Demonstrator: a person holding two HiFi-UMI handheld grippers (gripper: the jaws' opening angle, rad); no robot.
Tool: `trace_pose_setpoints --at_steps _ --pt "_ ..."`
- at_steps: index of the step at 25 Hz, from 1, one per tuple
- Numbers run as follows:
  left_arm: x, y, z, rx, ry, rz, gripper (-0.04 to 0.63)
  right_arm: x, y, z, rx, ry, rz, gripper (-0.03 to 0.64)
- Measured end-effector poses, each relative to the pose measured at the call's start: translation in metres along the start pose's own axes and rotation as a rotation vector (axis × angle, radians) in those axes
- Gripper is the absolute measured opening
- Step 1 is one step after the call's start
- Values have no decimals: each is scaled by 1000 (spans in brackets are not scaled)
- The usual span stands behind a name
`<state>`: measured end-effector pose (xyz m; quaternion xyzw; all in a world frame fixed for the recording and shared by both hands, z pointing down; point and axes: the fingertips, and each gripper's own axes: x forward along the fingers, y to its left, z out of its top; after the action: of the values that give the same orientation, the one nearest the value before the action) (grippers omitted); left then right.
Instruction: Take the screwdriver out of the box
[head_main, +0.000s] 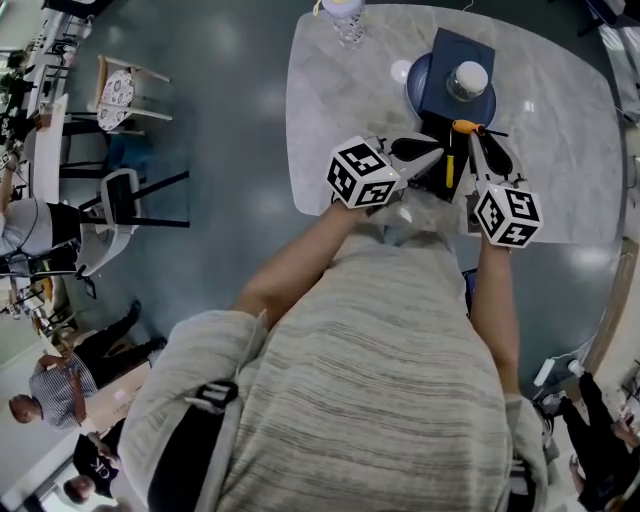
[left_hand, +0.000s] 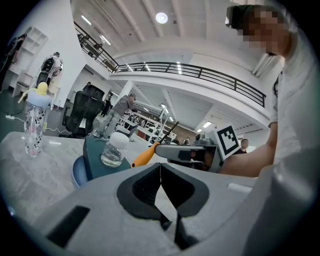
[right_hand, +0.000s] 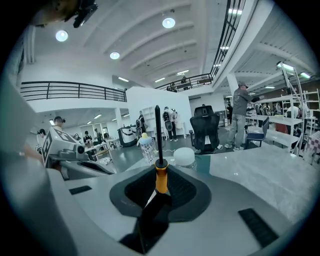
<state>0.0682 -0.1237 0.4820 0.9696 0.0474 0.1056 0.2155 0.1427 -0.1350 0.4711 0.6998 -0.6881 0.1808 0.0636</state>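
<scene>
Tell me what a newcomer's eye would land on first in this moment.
The orange-handled screwdriver stands out first, clamped in the right gripper with its black shaft pointing up, above the marble table. The left gripper beside it is shut and empty. Farther back on the table, a small white-lidded jar sits on a dark box that lies over a blue plate.

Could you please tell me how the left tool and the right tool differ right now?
The left tool is empty, while the right tool grips the screwdriver by its orange handle, shaft pointing up. The left tool's jaws are shut together; the right tool's jaws are held apart by that handle. Both hang over the marble table.
</scene>
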Motion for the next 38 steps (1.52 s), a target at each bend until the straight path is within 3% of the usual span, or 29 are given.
trace_pose_setpoints --at_steps 7,20,30,38 --pt "25 0 2 -4 23 40 15 -13 -15 17 -36 -39 34 67" --pt "68 2 10 -61 16 208 15 -18 -51 47 -80 -38 226 67" --pt "82 31 -20 -186 88 400 17 -13 -65 60 -108 -55 353 67" --pt "93 44 -50 -260 157 484 18 -15 -77 65 -120 -59 419 67"
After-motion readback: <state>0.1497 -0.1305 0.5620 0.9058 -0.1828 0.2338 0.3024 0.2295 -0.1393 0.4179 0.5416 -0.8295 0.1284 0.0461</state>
